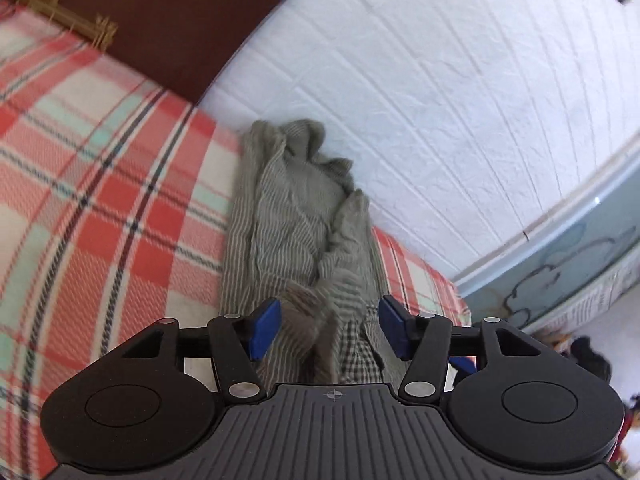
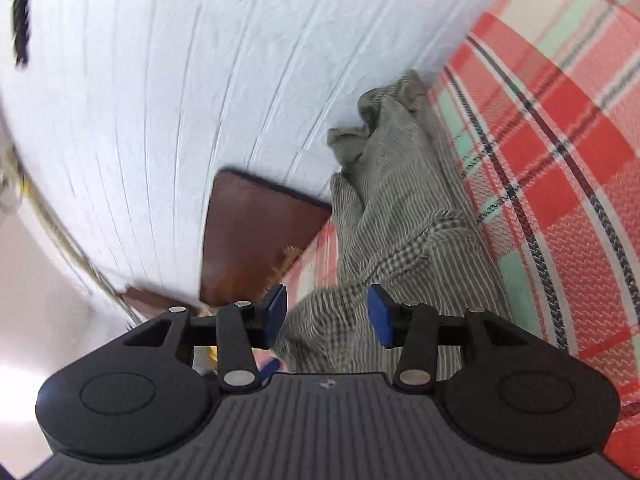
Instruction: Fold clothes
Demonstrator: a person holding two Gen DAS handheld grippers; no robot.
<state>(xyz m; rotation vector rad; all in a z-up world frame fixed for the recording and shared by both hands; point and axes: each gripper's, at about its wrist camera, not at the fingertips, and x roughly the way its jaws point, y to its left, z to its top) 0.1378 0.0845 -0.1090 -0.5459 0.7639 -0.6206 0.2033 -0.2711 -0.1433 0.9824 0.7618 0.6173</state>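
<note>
One garment is in view: a grey-and-white striped shirt of thin woven cloth (image 1: 296,216), lying rumpled in a long, narrow heap on the red, white and mint plaid bedcover (image 1: 100,184), its far end bunched against the white textured wall (image 1: 440,80). It runs straight ahead of both pairs of fingers, and its near end passes between and beneath them. The left gripper (image 1: 329,328) has its blue pads set wide apart with cloth in the gap but not pinched; the right gripper (image 2: 327,314) stands likewise, wide and holding nothing, a checked inner facing (image 2: 404,256) showing just beyond its fingertips. The fabric looks light, soft and limp; it should drape and slide, not keep any shape, so a firm pinch on a seamed edge, hem or collar would likely serve best. One dark brown flat panel (image 1: 168,20) stands beyond the left fingers. Whether the heap is mid-fold or merely gathered, I cannot tell.
</note>
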